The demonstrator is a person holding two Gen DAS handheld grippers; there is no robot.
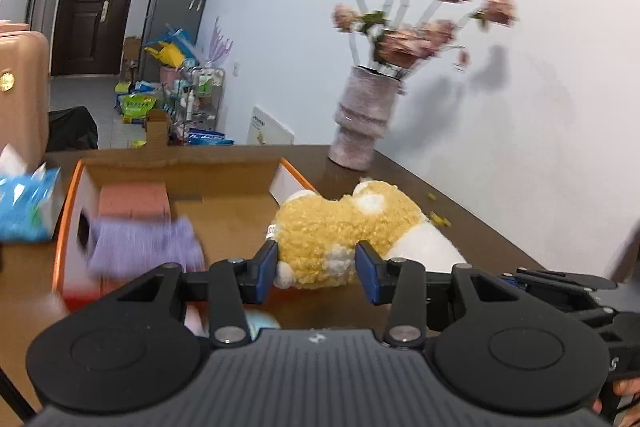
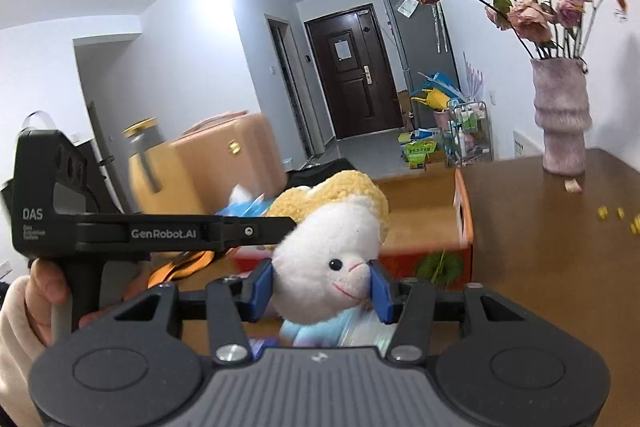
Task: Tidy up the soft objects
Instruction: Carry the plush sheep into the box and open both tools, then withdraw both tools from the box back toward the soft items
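Over the cardboard box (image 1: 224, 183), both grippers' fingers (image 1: 266, 267) (image 2: 380, 291) clasp the plush lamb (image 1: 344, 227) (image 2: 328, 267) from opposite ends

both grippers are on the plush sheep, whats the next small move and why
Probably carry the plush sheep a little further over the cardboard box and lower it in. Both the left gripper and the right gripper are closed on it, one on the woolly body, one on the white head, so it looks held up. The box has bare floor beside the purple cloth.
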